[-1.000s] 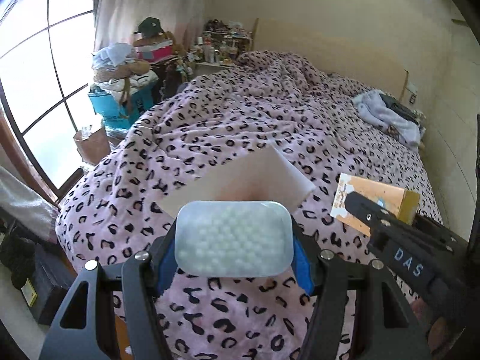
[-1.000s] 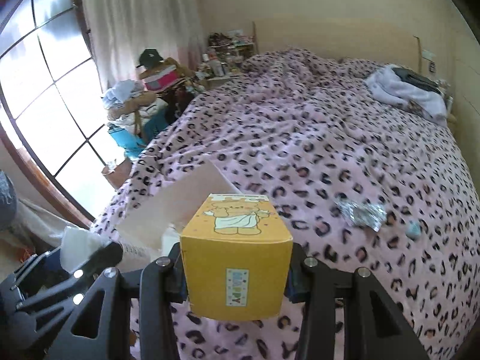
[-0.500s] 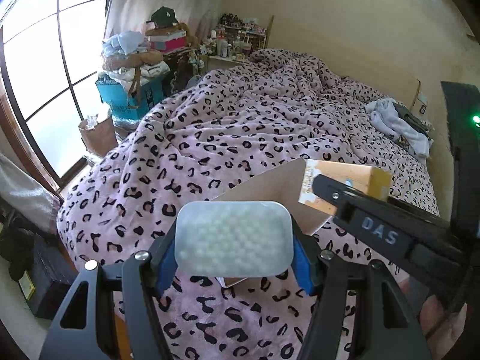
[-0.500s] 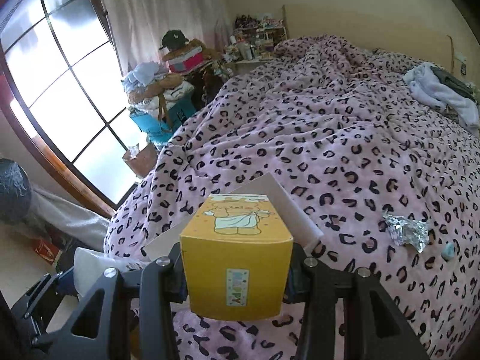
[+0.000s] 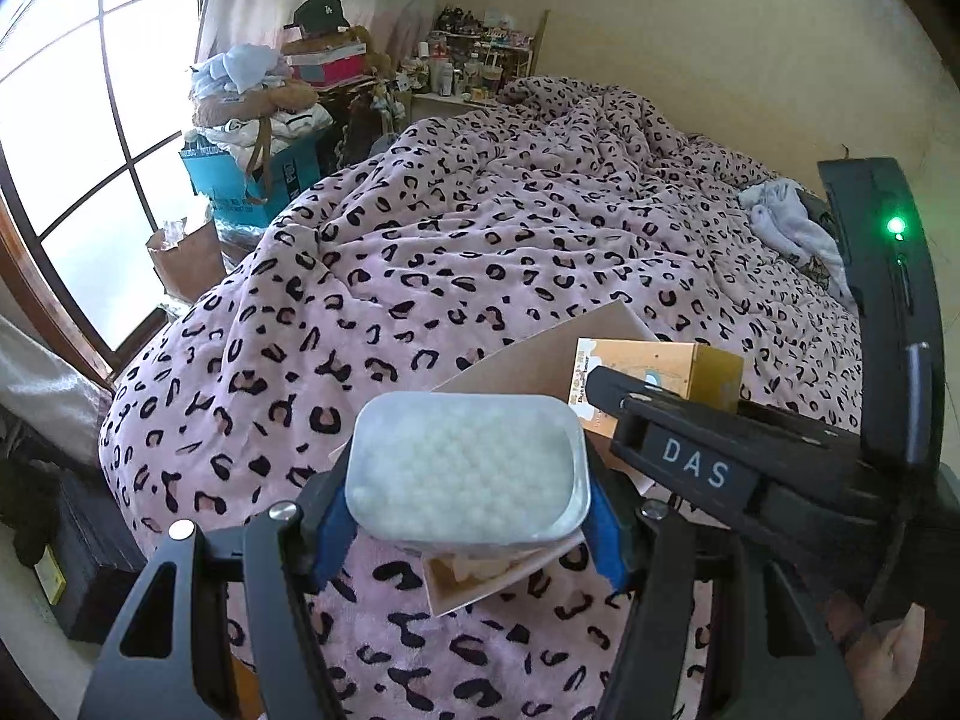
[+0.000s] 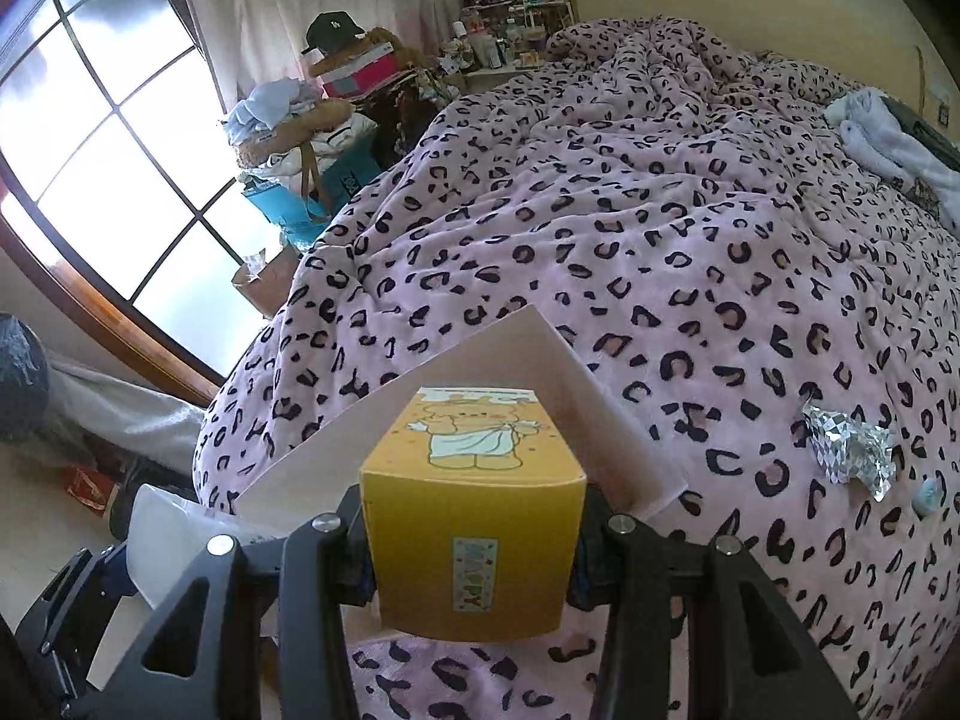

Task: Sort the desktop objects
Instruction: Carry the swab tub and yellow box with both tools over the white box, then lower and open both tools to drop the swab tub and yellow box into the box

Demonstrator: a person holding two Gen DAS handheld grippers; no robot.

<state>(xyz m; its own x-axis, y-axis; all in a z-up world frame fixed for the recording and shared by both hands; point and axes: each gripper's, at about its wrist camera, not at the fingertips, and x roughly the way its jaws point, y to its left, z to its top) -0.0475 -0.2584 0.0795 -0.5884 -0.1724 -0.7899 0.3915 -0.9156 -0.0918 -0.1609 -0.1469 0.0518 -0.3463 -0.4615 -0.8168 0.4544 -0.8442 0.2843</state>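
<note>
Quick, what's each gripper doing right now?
Left gripper: closed on the white bead container.
Right gripper: closed on the yellow bear box.

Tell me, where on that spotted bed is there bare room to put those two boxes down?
The blanket lies bare between the open cardboard box and the far pillows, and left of that box toward the window. It is busier right of it, by the foil wrapper, and at the far right corner with the heaped clothes.
</note>
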